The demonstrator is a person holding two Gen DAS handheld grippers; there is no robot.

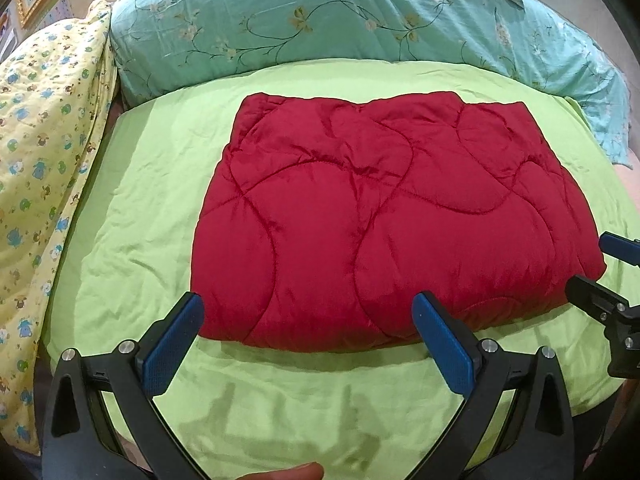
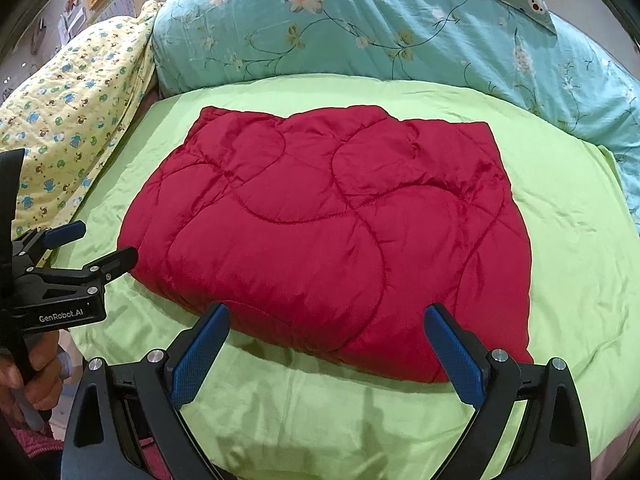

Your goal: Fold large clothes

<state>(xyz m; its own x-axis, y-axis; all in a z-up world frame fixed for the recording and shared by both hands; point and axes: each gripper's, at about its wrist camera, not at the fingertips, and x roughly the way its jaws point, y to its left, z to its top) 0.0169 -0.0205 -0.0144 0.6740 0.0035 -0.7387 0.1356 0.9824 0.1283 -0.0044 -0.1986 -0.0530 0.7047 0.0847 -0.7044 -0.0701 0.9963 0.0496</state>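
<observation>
Puffy red quilt [image 1: 384,216], curve-stitched, folded into a rough rectangle on wrinkled lime sheet [image 1: 140,208]; left gripper [image 1: 308,316] | right gripper [image 2: 326,326]; both spread wide, empty

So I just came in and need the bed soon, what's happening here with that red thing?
A person holds a two-finger gripper in each hand over a red quilted cover that lies folded into a thick rectangle on the light green sheet. Both the left gripper and the right gripper are open and hold nothing, poised at the near edge of the bundle. Floral teal bedding and a yellow patterned quilt sit beyond and beside it.
</observation>
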